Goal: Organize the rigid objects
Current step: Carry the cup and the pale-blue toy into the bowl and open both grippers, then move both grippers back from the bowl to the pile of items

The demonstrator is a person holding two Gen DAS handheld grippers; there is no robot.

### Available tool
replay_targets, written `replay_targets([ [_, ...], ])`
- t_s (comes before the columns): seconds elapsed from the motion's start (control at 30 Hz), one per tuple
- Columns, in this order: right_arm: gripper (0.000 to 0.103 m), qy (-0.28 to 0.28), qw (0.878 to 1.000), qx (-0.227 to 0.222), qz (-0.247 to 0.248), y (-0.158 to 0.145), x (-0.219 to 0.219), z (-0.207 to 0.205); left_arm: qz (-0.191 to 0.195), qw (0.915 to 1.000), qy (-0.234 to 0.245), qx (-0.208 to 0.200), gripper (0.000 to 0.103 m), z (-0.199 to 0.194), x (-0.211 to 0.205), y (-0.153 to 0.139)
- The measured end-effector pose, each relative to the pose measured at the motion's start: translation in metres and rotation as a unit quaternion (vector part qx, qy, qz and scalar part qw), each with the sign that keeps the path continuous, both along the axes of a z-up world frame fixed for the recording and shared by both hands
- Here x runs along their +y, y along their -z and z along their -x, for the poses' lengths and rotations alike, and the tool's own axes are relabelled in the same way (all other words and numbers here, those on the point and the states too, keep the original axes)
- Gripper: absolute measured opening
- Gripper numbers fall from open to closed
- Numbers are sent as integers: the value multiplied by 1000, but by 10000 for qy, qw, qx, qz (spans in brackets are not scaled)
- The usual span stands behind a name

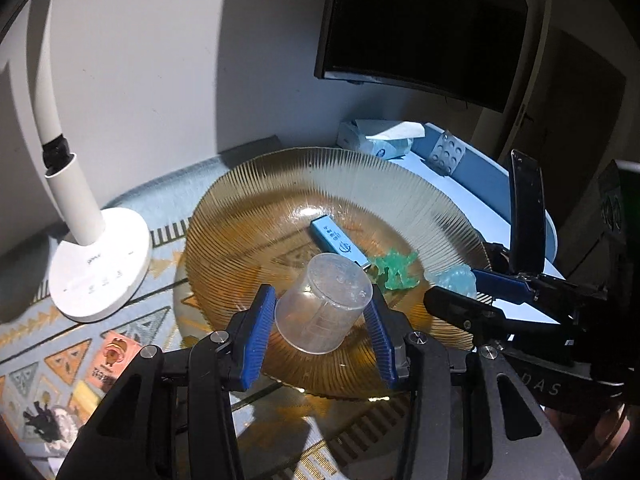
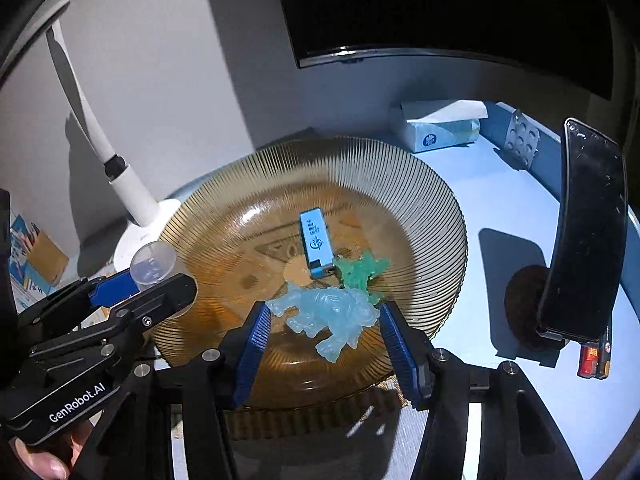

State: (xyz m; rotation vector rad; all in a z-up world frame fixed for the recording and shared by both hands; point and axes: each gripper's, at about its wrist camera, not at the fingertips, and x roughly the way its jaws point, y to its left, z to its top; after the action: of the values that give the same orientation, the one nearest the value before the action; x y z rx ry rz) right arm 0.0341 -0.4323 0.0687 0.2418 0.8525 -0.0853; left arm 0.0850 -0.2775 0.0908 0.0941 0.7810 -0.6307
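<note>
A ribbed amber glass plate [image 1: 280, 184] [image 2: 400, 176] holds a blue USB stick [image 1: 336, 240] [image 2: 316, 242] and a green translucent figure [image 1: 394, 270] [image 2: 360, 270]. My left gripper [image 1: 320, 304] is shut on an upturned clear plastic cup [image 1: 324, 304] [image 2: 153, 261] above the plate's near part. My right gripper [image 2: 324, 316] is shut on a pale blue translucent figure [image 2: 328, 314] [image 1: 458, 280] over the plate's near right part.
A white desk lamp [image 1: 100, 264] [image 2: 132, 200] stands left of the plate. A tissue box [image 1: 376, 136] [image 2: 440, 126], a blister pack [image 1: 446, 154] [image 2: 522, 138] and an upright black phone on a stand [image 2: 580, 232] [image 1: 526, 212] are to the right.
</note>
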Motion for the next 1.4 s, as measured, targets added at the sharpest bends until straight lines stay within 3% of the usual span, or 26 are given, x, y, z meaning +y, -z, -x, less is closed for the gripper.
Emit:
replay_targets([
  [0.2, 56, -18, 9999, 102, 35, 3, 1, -3, -70, 10000, 5, 33, 43, -4, -6, 7],
  [0.3, 61, 55, 9999, 86, 75, 0, 0, -2, -106, 9999, -83, 64, 58, -5, -2, 6],
  [0.33, 62, 88, 9999, 58, 93, -1, -1, -1, -68, 9999, -85, 92, 70, -6, 1, 5],
  [0.37, 62, 131, 9999, 14, 106, -4, -3, 1, -3, 9999, -93, 88, 74, -5, 5, 2],
  [0.5, 62, 362, 9989, -287, 29, -25, -11, 15, 261, 9993, -202, -151, 74, 7, 32, -23],
  [0.7, 62, 432, 9949, -896, 169, -73, -1, 42, 622, 9924, -575, -888, 74, 48, 100, -82],
  [0.97, 62, -122, 9872, -1575, 231, -133, 57, 74, 929, 9724, -1431, -1592, 74, 102, 198, -145],
  [1.23, 62, -821, 9767, -1943, 390, -167, 125, 95, 910, 9518, -2160, -1979, 74, 149, 277, -168],
  [1.4, 62, -1299, 9745, -1777, 435, -154, 169, 90, 792, 9495, -2394, -1867, 74, 158, 306, -155],
])
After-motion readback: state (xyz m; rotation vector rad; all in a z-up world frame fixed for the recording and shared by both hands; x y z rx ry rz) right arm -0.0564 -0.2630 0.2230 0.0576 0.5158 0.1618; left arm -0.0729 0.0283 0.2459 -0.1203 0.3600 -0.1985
